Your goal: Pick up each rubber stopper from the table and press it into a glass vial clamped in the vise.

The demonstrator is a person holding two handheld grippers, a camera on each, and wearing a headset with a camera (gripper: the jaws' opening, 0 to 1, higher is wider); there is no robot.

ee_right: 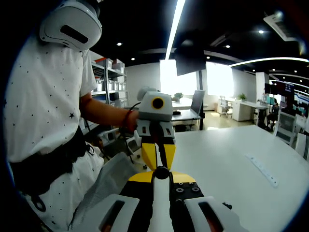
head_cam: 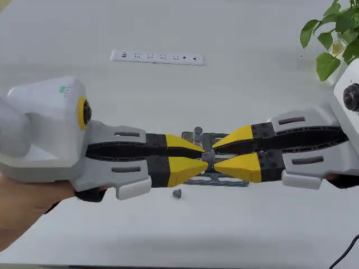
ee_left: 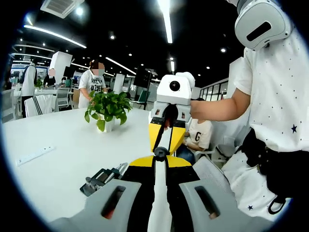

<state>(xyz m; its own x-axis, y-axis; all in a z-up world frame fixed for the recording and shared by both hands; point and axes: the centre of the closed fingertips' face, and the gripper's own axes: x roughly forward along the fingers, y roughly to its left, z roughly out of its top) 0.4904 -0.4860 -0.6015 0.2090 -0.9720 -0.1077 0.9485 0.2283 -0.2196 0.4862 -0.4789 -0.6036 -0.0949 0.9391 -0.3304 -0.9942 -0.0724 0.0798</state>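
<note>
A small grey rubber stopper (head_cam: 209, 157) hangs above the vise (head_cam: 219, 180), pinched between two sets of yellow jaw tips that meet nose to nose. My left gripper (head_cam: 205, 157) comes in from the left and my right gripper (head_cam: 214, 156) from the right, each shut on one side of it. The left gripper view has the stopper (ee_left: 160, 152) at the tips of my left gripper (ee_left: 160, 159). In the right gripper view the stopper (ee_right: 161, 172) sits at the tips of my right gripper (ee_right: 161, 177). Another stopper (head_cam: 177, 194) lies on the table in front of the vise.
A grey capped piece (head_cam: 198, 130) stands at the back of the vise. A white power strip (head_cam: 157, 57) lies far back on the white table (head_cam: 252, 84). A potted plant (head_cam: 336, 33) is at the back right, and a black cable (head_cam: 345, 255) at the near right corner.
</note>
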